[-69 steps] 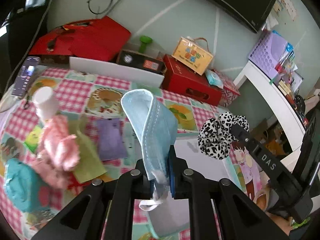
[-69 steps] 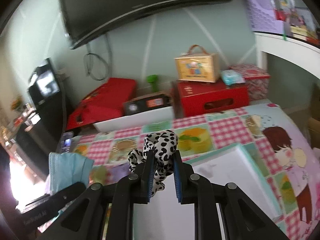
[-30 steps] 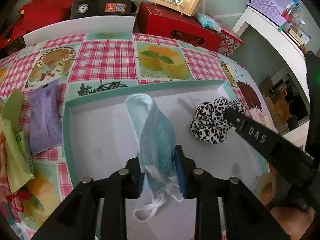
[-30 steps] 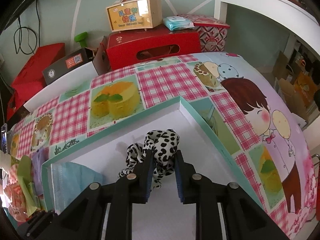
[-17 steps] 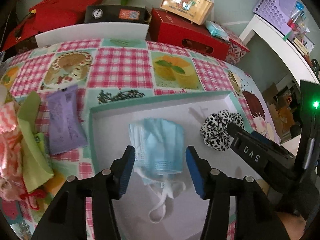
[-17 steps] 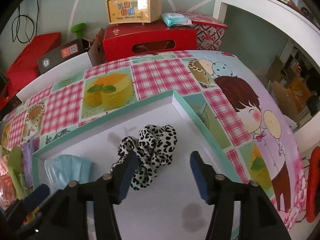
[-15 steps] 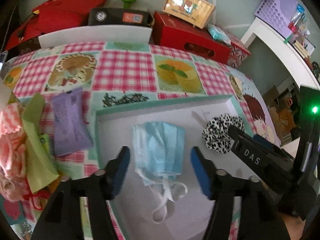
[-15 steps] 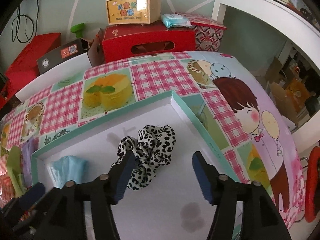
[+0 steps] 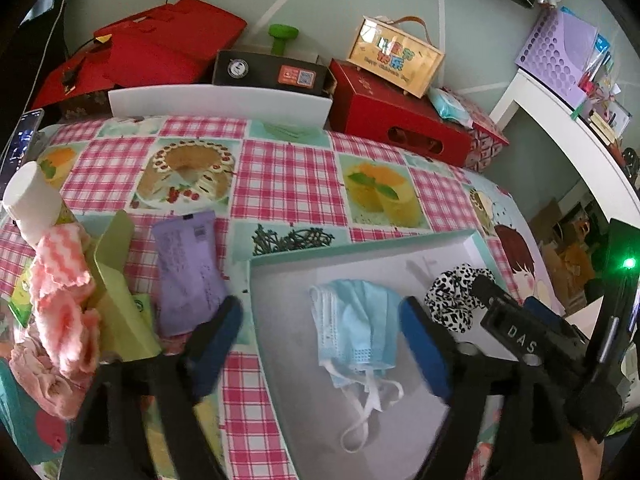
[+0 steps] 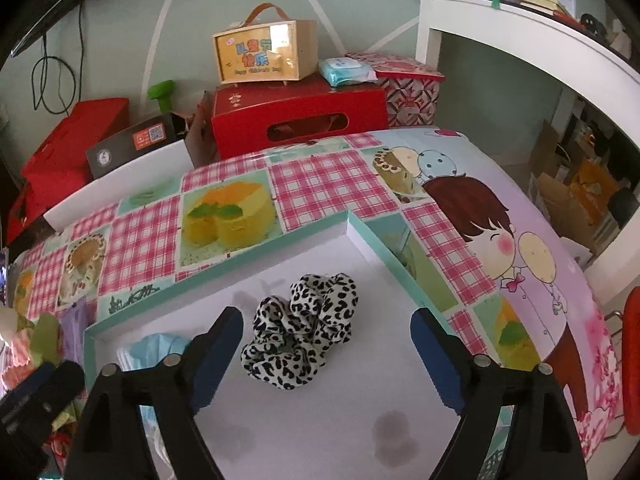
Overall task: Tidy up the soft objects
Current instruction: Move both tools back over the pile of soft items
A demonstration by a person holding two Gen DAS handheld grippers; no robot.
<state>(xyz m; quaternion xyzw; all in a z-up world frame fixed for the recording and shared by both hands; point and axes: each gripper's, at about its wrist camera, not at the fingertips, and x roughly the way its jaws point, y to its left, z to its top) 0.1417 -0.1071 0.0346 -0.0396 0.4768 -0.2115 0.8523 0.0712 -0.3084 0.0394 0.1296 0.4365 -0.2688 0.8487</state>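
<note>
Two pairs of jaws are opening, and neither presses on anything. In the left wrist view the left gripper stands spread above the blue face mask, which lies released in the lower centre of the frame on the floor of the white tray. In the right wrist view the right gripper straddles the leopard scrunchie, which rests free in the tray.

Both look light, limp and not fragile. The mask probably wants a pinch across its pleated body, since its loose ear loops may snag. The scrunchie should take a squeeze anywhere on its ring.

At the left edge of the left wrist view, a pink cloth and a purple packet wait on the counter.
</note>
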